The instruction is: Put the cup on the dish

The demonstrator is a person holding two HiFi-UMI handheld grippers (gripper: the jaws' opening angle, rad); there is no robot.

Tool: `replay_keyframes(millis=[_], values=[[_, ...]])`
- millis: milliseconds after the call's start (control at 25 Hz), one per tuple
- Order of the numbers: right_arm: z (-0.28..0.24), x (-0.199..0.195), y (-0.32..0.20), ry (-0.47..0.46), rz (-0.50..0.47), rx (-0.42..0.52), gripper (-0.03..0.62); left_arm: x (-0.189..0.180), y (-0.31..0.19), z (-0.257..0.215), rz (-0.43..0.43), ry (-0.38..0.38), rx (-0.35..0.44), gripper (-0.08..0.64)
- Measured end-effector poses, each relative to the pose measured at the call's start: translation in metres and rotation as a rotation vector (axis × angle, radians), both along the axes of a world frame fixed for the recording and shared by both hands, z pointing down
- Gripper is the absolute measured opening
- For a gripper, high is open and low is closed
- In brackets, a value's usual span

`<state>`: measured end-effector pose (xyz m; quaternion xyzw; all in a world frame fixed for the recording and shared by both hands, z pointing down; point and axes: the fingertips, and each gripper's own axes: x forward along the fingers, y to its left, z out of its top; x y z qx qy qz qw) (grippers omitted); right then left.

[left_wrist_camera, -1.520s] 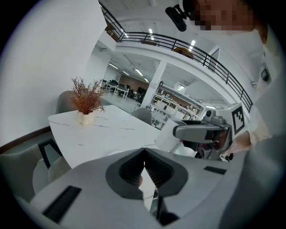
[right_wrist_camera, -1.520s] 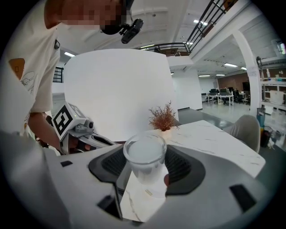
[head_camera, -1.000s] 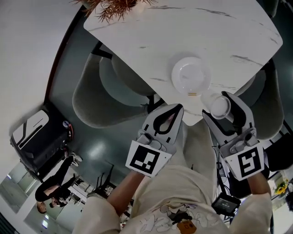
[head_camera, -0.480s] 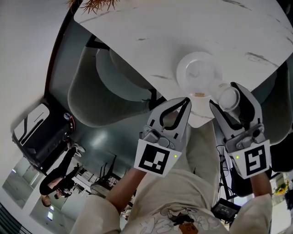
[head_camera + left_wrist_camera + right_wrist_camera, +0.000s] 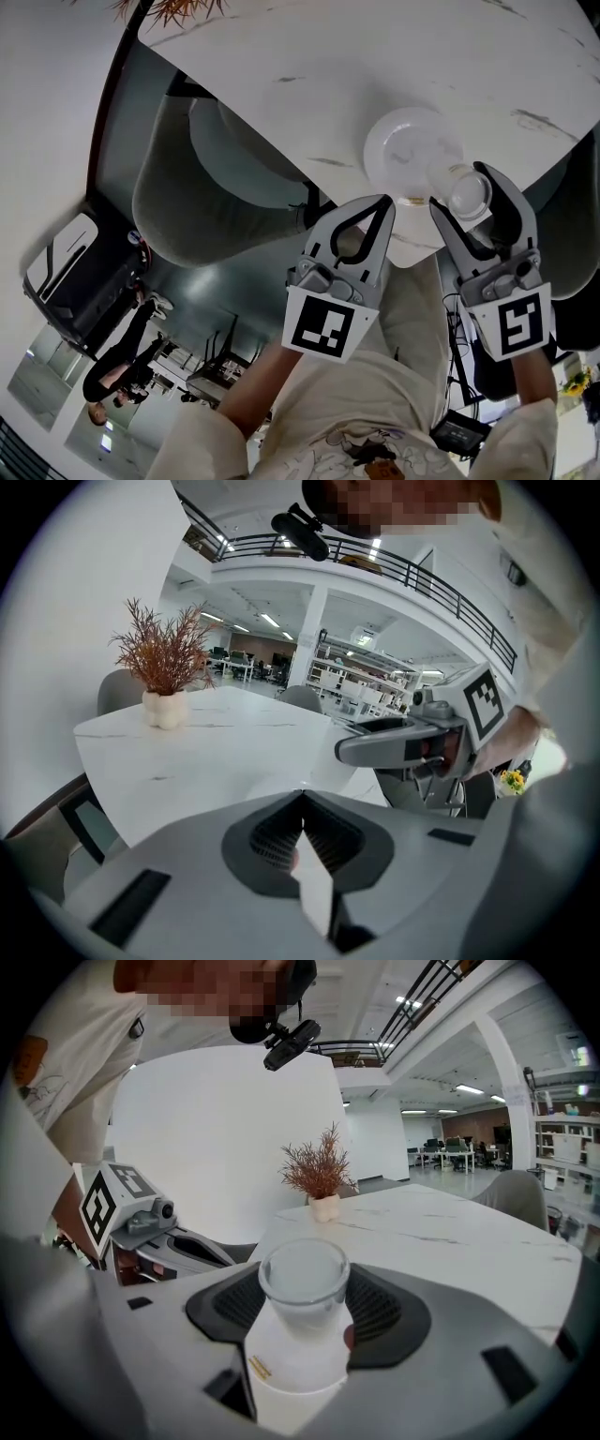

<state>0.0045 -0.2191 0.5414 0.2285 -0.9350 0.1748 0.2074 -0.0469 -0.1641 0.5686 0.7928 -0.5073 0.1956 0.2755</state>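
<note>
**Head view.** The right gripper had its jaws spread to the width of the cup and clamped on it, one jaw on each flank. The dish lay on the white table, just ahead of the right gripper's tips and slightly to their left. In this view the cup overlapped the near rim of the dish. Whether the cup touched the dish could not be determined. The left gripper was positioned beside the right gripper, on its left and apart from it. Its tips met over the near edge of the table. A grey chair stood to the left of the left gripper, below the table edge.

**Left gripper view.** The jaws were fully together, with their tips in contact and nothing between them. The table extended ahead of the jaws. A potted plant stood on it, well ahead and to the left. The right gripper appeared ahead and to the right, its jaws pointing across the view.

**Right gripper view.** The cup sat between the jaws, with the ribbed pads pressed against both of its sides. A round rim showed at the cup's upper end, and a small gold label showed low on its left side. The table lay beyond the jaws. The potted plant stood well ahead, almost in line with the cup. The left gripper was close by on the left, clear of the cup.
</note>
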Motion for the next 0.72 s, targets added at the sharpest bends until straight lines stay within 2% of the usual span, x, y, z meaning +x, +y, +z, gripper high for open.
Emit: replay_keyframes(millis=[560, 720], values=[[0.045, -0.013, 0.012, 0.082, 0.014, 0.035, 0.270, -0.022, -0.012, 0.026, -0.013, 0.002, -0.006, 0.006], [0.052, -0.015, 0.012, 0.081, 0.015, 0.040, 0.270, -0.022, -0.014, 0.031, -0.002, 0.005, -0.011, 0.006]])
